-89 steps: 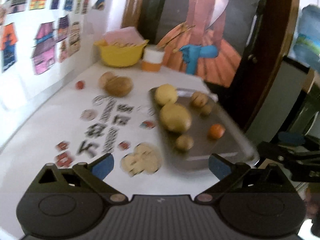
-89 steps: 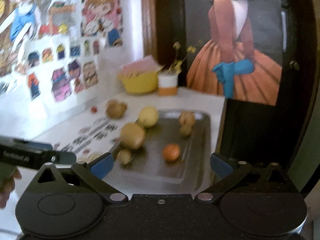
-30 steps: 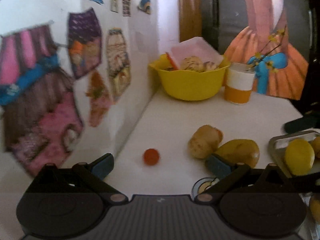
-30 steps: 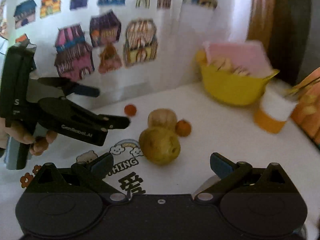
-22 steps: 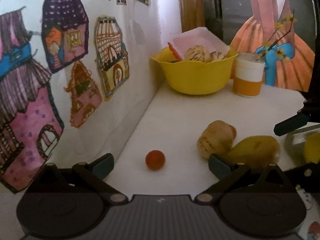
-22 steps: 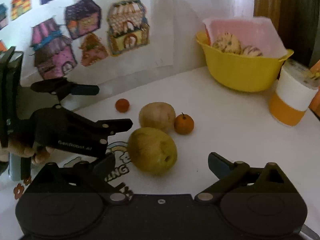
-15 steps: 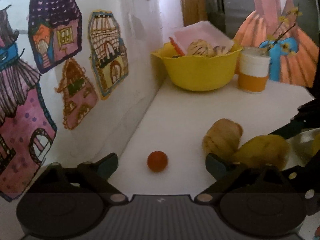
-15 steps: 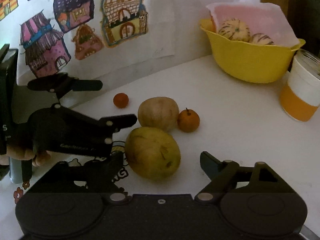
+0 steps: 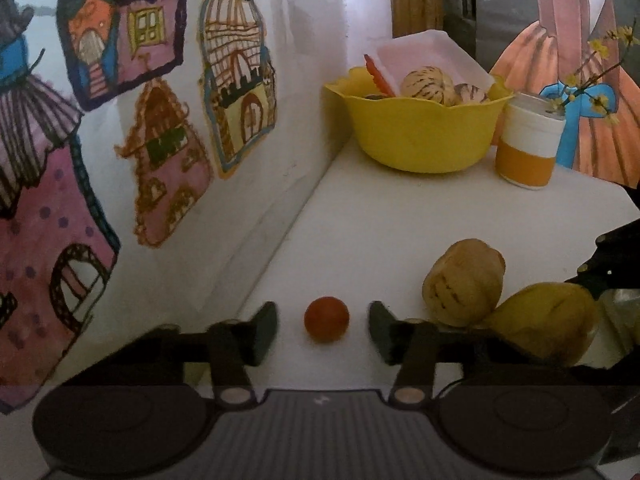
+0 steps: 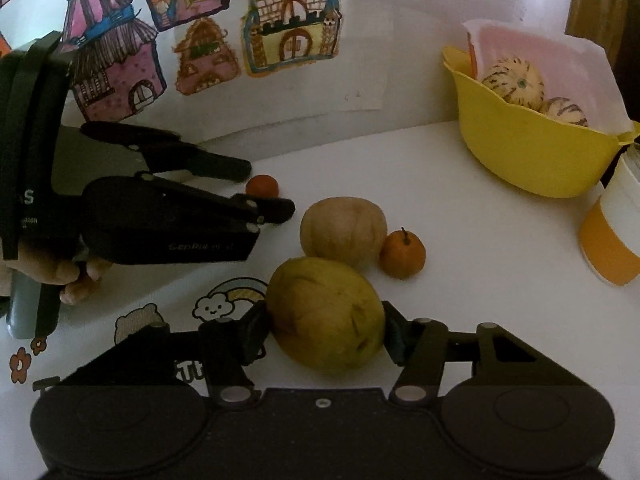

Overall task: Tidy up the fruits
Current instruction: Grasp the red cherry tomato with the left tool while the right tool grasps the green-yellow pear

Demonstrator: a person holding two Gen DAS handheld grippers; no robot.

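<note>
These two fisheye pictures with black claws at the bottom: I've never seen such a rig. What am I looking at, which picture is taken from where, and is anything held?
There is no robot here. A person holds a two-finger gripper in each hand, and each gripper carries a camera looking forward along its fingers.

The left wrist view shows the left gripper, open, with a small red fruit lying between its fingers, untouched. The right wrist view shows the right gripper with both fingers against a large yellow-green fruit; whether it grips firmly I cannot tell. That view also shows the left gripper from the side, with the person's hand on its handle.

On the white table lie also a tan fruit and a small orange fruit. At the back stand a yellow bowl of striped fruits and an orange-and-white cup.
</note>
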